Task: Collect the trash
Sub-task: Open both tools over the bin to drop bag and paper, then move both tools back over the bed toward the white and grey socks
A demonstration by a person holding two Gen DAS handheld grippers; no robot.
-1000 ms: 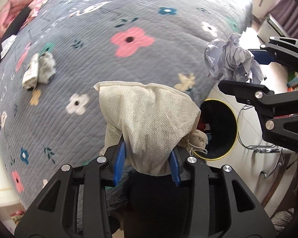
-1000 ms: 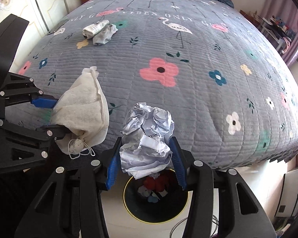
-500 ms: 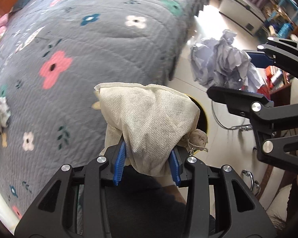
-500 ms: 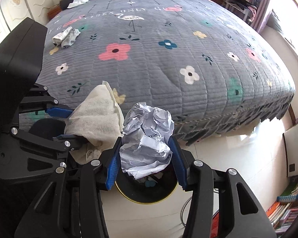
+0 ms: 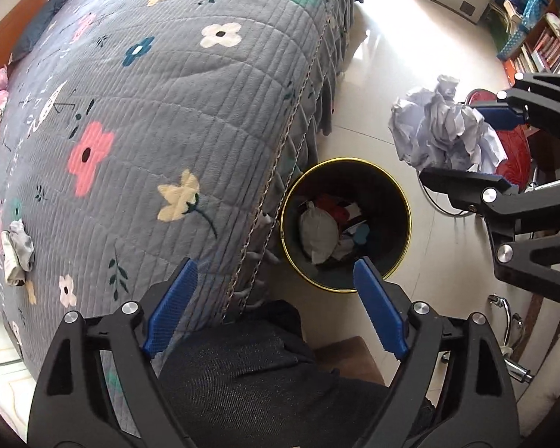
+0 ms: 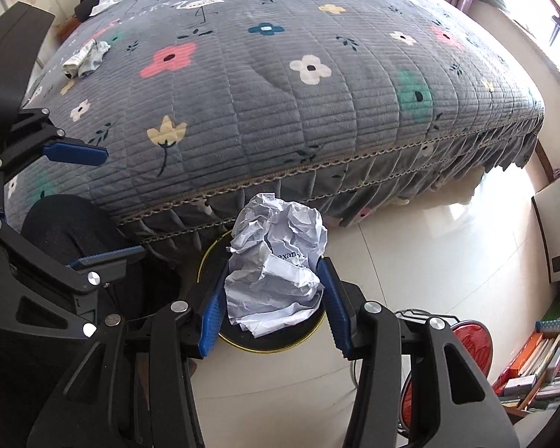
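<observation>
Quilted bed (image 5: 138, 119), upper left of left view. Black bin (image 5: 345, 224) at centre, beside bed skirt, cloth bag (image 5: 317, 229) and scraps inside. Left gripper (image 5: 276, 280), bottom centre: jaws opening, nothing between. Right gripper (image 6: 270, 291), lower centre of right view: pinching crumpled paper (image 6: 276, 257) over bin.
</observation>
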